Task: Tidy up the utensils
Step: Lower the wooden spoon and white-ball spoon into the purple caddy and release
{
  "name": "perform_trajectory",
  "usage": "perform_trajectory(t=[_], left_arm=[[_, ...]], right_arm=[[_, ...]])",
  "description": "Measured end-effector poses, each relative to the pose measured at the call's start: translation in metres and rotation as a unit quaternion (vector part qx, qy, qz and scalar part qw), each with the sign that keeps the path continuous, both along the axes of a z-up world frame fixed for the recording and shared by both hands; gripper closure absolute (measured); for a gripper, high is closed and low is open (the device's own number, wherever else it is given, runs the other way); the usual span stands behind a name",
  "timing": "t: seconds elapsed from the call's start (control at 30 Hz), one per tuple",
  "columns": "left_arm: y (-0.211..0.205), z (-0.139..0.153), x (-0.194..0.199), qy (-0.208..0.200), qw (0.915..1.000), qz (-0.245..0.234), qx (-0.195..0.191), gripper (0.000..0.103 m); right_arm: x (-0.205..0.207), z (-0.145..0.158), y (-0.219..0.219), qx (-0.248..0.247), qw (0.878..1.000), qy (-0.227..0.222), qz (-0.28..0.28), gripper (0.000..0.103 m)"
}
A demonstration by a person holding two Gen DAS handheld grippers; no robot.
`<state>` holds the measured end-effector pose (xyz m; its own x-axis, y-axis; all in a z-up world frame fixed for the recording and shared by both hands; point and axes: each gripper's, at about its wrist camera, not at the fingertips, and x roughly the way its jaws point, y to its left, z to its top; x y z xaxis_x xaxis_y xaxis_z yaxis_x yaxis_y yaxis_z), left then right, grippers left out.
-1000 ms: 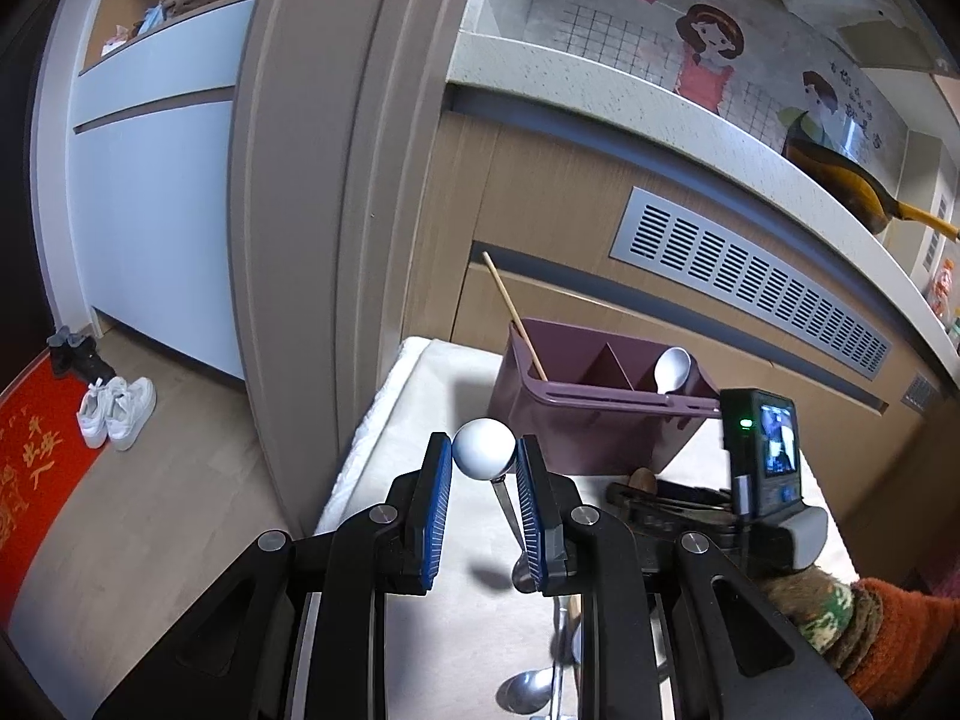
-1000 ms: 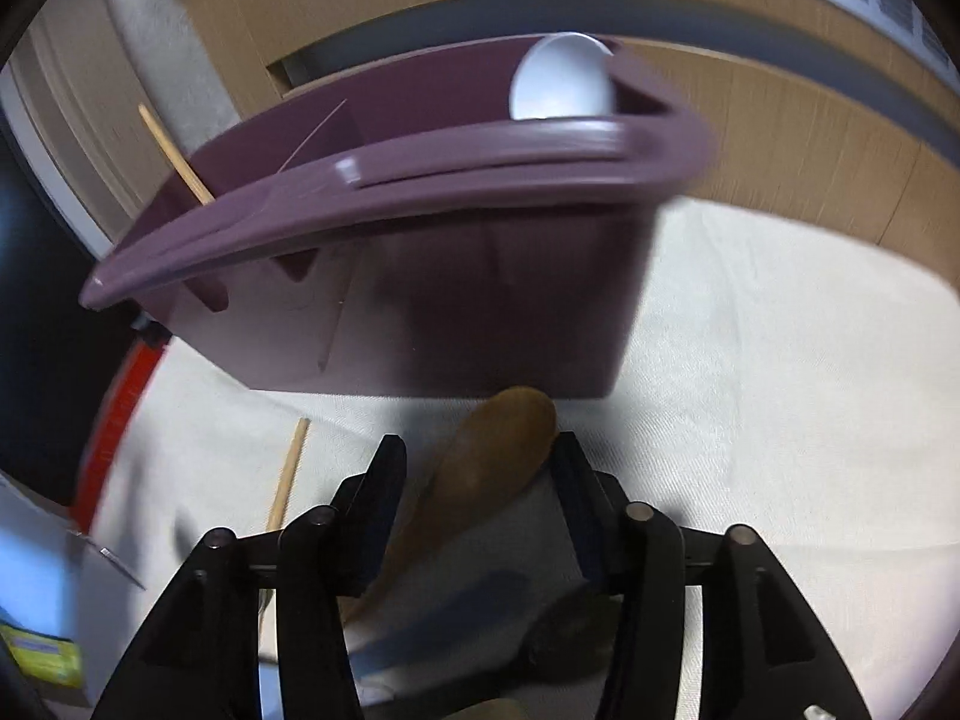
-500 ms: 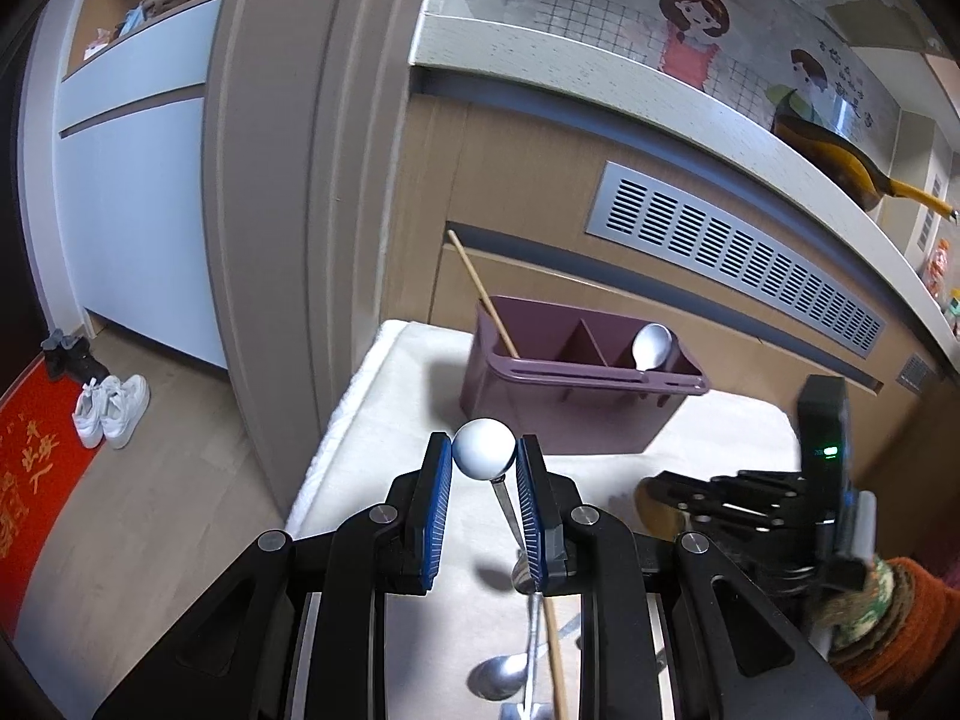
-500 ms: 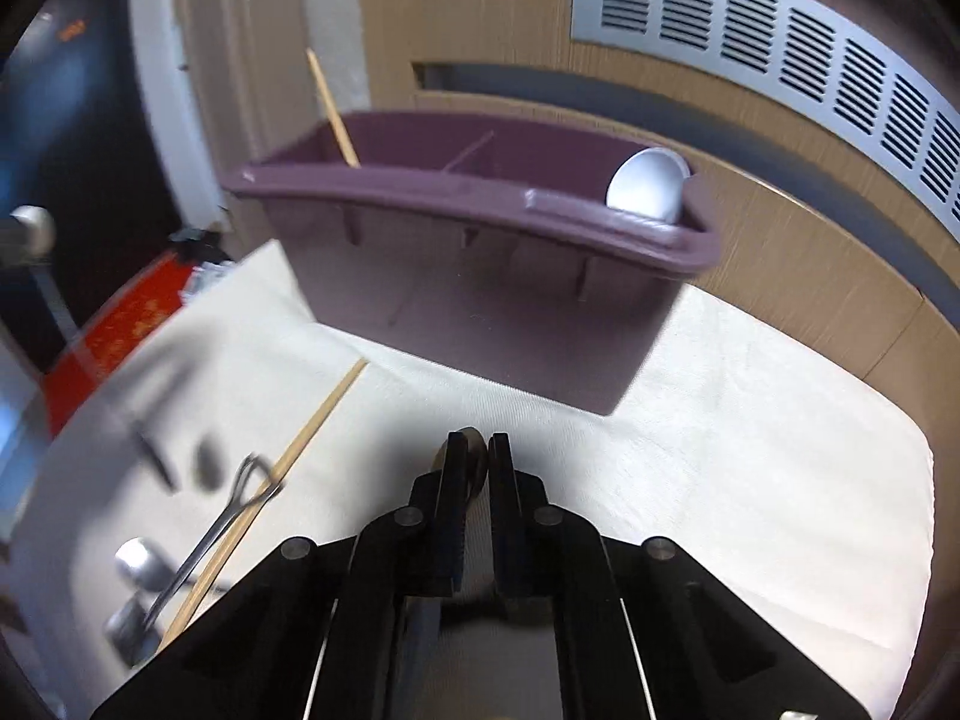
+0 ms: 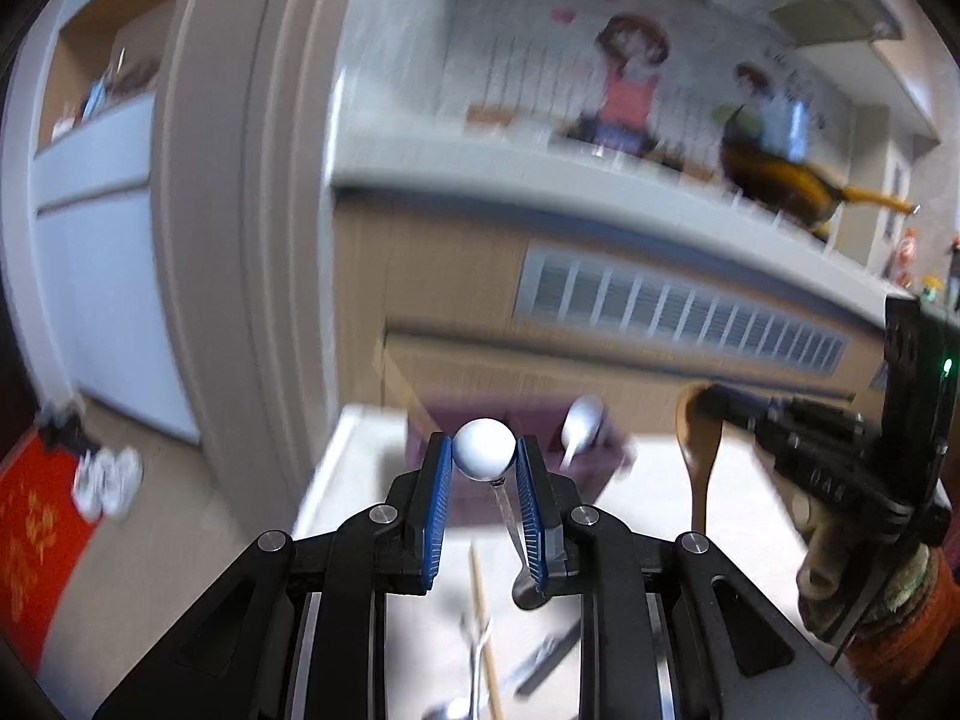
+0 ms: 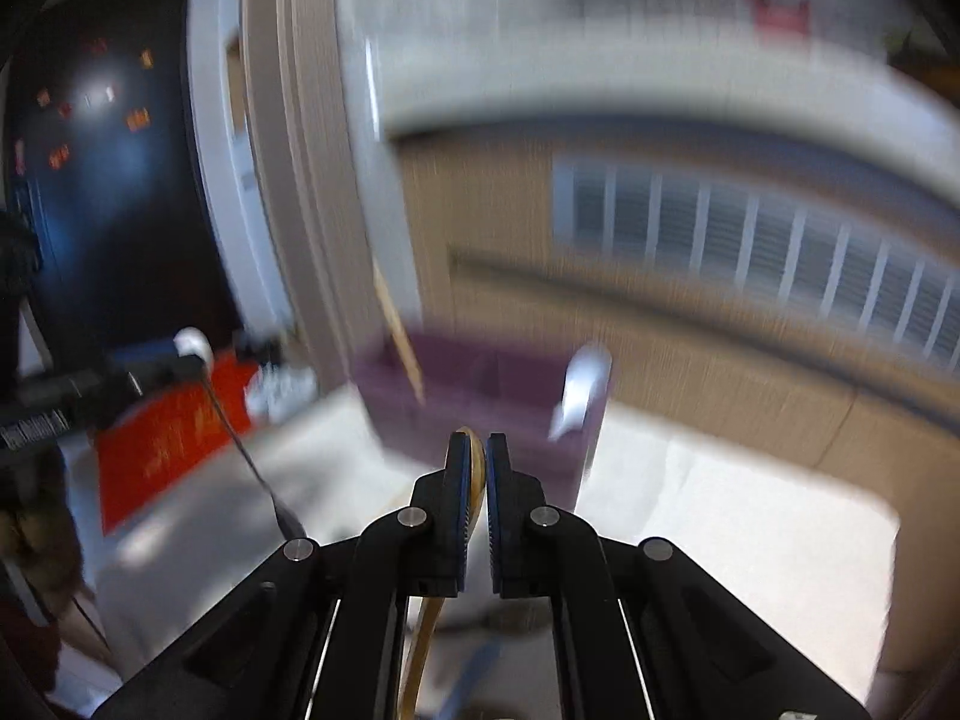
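1. A white ball-ended tool (image 5: 483,457) is clamped between the blue pads of the left gripper (image 5: 483,480); the ball sits at the fingertips and a thin metal stem hangs down from it to a dark end near the right pad.
2. A wooden spoon (image 6: 474,474) is pinched edge-on between the nearly closed pads of the right gripper (image 6: 474,468), with its handle trailing down beneath the fingers.
3. From the left wrist view, the same wooden spoon (image 5: 699,450) is seen held off the table by the right gripper (image 5: 720,405), bowl uppermost and handle pointing down.
4. A purple utensil caddy (image 5: 540,456) stands just beyond both grippers on a white cloth (image 5: 738,492); it is blurred.
5. A white spoon (image 5: 579,423) stands in the caddy's right-hand end, and a chopstick (image 6: 399,330) leans out of its left end.
6. More utensils (image 5: 480,648) lie on the cloth below the left gripper, including a wooden stick and metal pieces that are too blurred to name.
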<state>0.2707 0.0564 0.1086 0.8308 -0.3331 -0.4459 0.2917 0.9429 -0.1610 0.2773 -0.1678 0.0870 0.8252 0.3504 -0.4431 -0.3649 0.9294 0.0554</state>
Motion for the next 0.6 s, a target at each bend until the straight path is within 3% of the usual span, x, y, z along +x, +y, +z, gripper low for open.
perform_trajectory(t=[0.1, 0.23, 0.4, 0.6], left_arm=[[-0.005, 0.044, 0.014, -0.045, 0.9989, -0.009, 0.0, 0.08], [-0.013, 0.066, 0.043, -0.075, 0.9971, -0.015, 0.007, 0.08], [-0.017, 0.042, 0.089, -0.055, 0.9982, -0.009, 0.021, 0.08], [-0.014, -0.005, 0.132, -0.011, 0.9995, 0.008, 0.03, 0.08]], right_arm=[[0.007, 0.058, 0.0, 0.002, 0.996, -0.09, -0.02, 0.099], [0.032, 0.087, 0.005, -0.001, 0.986, -0.161, -0.039, 0.099], [0.072, 0.066, 0.012, -0.013, 0.983, -0.177, -0.057, 0.099], [0.103, 0.015, 0.017, -0.039, 0.986, -0.146, -0.065, 0.099]])
